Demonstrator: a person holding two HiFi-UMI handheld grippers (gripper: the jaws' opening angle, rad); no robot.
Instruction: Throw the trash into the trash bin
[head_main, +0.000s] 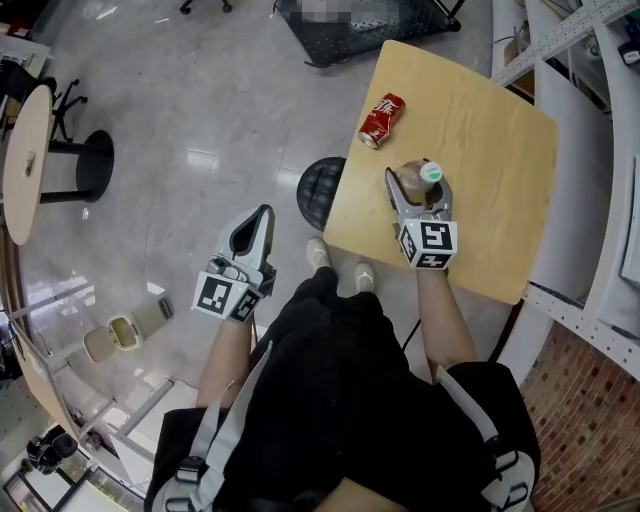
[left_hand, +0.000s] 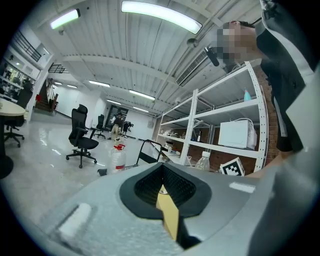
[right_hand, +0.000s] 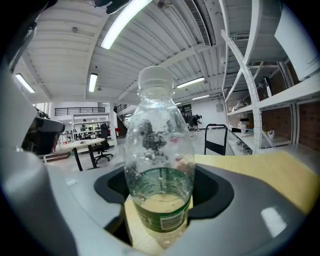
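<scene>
Right gripper view: bottle (right_hand: 159, 150) upright btwn R fingers (right_hand: 214, 193), clamped; L fingers (left_hand: 145, 188) shut

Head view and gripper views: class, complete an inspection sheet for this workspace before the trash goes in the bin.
Surface: wooden table, bare apart from two items.
Job's things: plastic bottle upright; red can on its side, apart from it; black round bin on the floor by the table.
Clutter: nothing seen.
Grippers: right gripper closed on the bottle; left gripper shut, empty, over the floor.
Cables: nothing seen.
Surroundings: metal shelving at right, round table at left, glossy floor.
</scene>
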